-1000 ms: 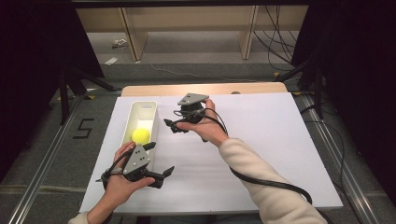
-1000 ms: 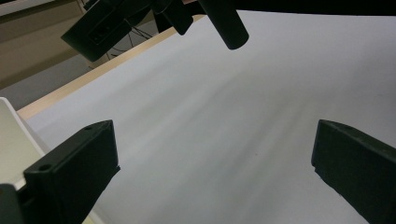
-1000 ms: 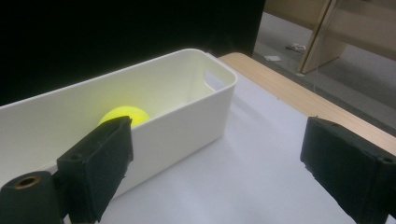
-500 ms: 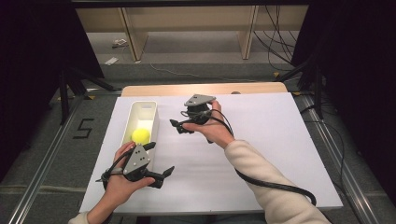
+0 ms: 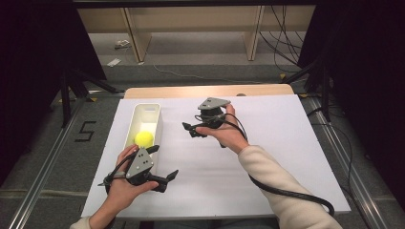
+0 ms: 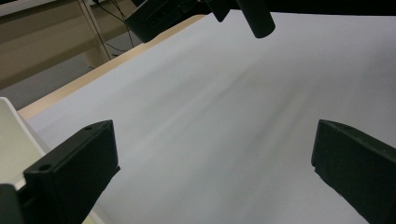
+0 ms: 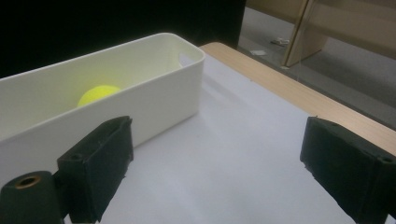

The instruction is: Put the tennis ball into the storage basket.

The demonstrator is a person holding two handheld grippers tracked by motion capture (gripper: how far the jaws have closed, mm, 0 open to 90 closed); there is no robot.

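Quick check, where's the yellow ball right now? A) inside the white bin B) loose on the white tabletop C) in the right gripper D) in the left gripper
A: the yellow ball lies inside the white bin, and both grippers are open with nothing between their jaws.

Matt plastics on a pale paper-like sheet

The yellow ball [image 5: 143,139] looked fuzzy and felt-like; the white bin [image 7: 154,93] was smooth plastic with a faint sheen. Both the left gripper [image 5: 165,167] and right gripper [image 5: 189,129] had matt black plastic jaws. The table [image 5: 286,143] wore a matt white sheet over a light wood edge.
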